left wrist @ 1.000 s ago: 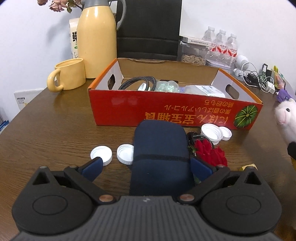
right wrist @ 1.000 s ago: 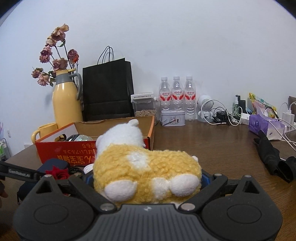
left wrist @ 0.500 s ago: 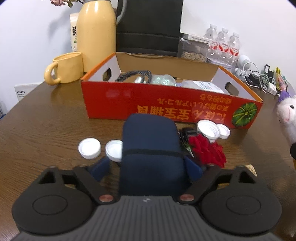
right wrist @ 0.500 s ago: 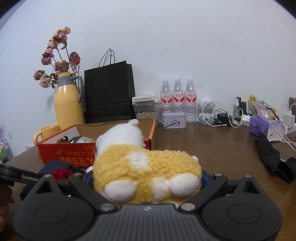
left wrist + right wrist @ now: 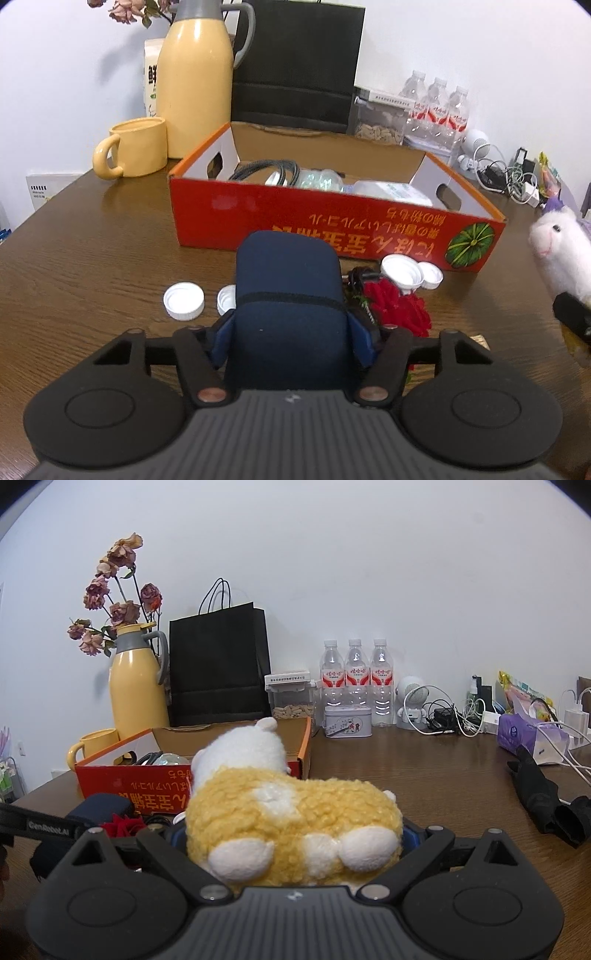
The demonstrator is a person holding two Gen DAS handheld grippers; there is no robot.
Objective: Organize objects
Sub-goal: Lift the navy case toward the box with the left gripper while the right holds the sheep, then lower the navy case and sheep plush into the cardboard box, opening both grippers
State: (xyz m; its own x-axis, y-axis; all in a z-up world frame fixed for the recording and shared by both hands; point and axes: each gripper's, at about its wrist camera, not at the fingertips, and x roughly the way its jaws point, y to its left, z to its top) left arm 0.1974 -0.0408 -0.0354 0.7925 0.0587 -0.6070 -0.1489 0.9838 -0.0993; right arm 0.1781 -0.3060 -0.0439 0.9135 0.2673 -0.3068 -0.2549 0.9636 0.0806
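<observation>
Fingers of the left gripper [image 5: 288, 332] are clamped on a navy pouch [image 5: 288, 295], while the right gripper [image 5: 291, 834] squeezes a plush toy [image 5: 288, 812]. Red box [image 5: 295, 218] already holds a few bits, so I'd say halfway; white caps [image 5: 183, 300] and a red flower [image 5: 397, 306] are left out.

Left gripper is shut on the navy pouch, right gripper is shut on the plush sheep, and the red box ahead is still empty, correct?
Not quite: the red box is not empty. The left wrist view shows a black cable and clear plastic items lying inside it. The rest holds: the left gripper is shut on the navy pouch, and the right gripper is shut on the plush sheep.
</observation>
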